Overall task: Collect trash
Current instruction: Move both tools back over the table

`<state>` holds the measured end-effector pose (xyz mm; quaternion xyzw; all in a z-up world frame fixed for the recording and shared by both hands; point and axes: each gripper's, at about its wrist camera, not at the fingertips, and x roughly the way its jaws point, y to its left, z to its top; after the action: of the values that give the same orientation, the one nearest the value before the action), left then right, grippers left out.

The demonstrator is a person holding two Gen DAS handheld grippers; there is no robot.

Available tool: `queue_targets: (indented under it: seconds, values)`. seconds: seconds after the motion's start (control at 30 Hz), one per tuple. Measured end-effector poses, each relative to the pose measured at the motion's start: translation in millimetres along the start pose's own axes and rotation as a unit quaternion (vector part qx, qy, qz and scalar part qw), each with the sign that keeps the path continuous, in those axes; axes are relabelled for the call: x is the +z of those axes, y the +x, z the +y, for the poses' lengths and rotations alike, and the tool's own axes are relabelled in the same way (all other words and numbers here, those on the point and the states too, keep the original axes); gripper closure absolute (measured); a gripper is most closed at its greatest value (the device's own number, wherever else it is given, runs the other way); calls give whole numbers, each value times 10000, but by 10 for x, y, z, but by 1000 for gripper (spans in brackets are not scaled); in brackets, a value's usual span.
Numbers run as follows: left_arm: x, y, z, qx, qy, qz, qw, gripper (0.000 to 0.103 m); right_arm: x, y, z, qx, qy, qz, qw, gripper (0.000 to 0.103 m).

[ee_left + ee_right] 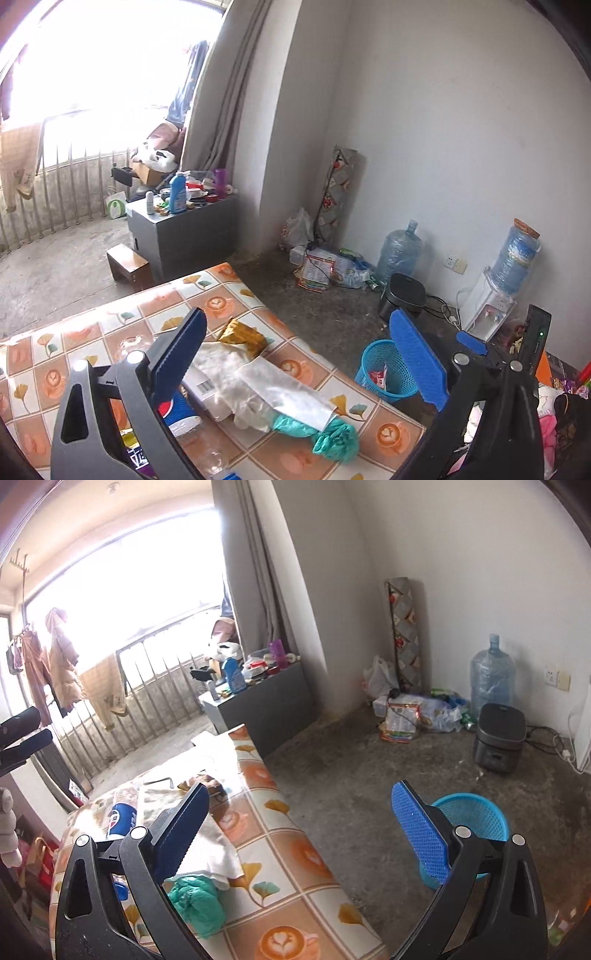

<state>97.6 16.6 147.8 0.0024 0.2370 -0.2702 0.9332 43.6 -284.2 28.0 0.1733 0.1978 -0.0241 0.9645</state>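
Observation:
Trash lies on a table with a coffee-cup patterned cloth (59,354): a crumpled teal bag (332,437), a clear plastic wrapper (266,384), a golden wrapper (242,338) and a Pepsi can (179,411). My left gripper (299,354) is open and empty above them. My right gripper (301,834) is open and empty over the table's right edge, with the teal bag (197,901) and Pepsi can (122,818) to its left. A blue mesh waste basket (384,369) stands on the floor beside the table and also shows in the right wrist view (476,818).
A black rice cooker (498,736), water jugs (491,675), a water dispenser (491,314) and a litter pile (325,267) line the far wall. A grey cabinet (184,229) with bottles stands by the balcony. Bare concrete floor (369,775) lies right of the table.

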Motion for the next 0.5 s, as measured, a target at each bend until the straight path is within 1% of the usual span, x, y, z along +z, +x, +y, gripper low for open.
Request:
queue_targets:
  seconds: [0.13, 0.23, 0.3, 0.4, 0.5]
  values:
    - [-101, -259, 288, 247, -279, -82, 9993, 6, 29, -29, 186, 265, -61, -32, 9996, 8]
    - [-206, -478, 495, 567, -386, -136, 9975, 6, 49, -30, 226, 442, -59, -29, 9990, 8]
    - [-313, -615, 604, 765, -409, -137, 9961, 6, 38, -44, 309, 609, -95, 29, 9981, 8]
    - [-504, -774, 792, 982, -525, -33, 9938, 6, -30, -50, 520, 936, -296, 158, 9950, 9]
    - [-707, -862, 970, 1064, -755, 108, 9914, 6, -132, -1, 757, 1248, -568, 418, 9897, 12]
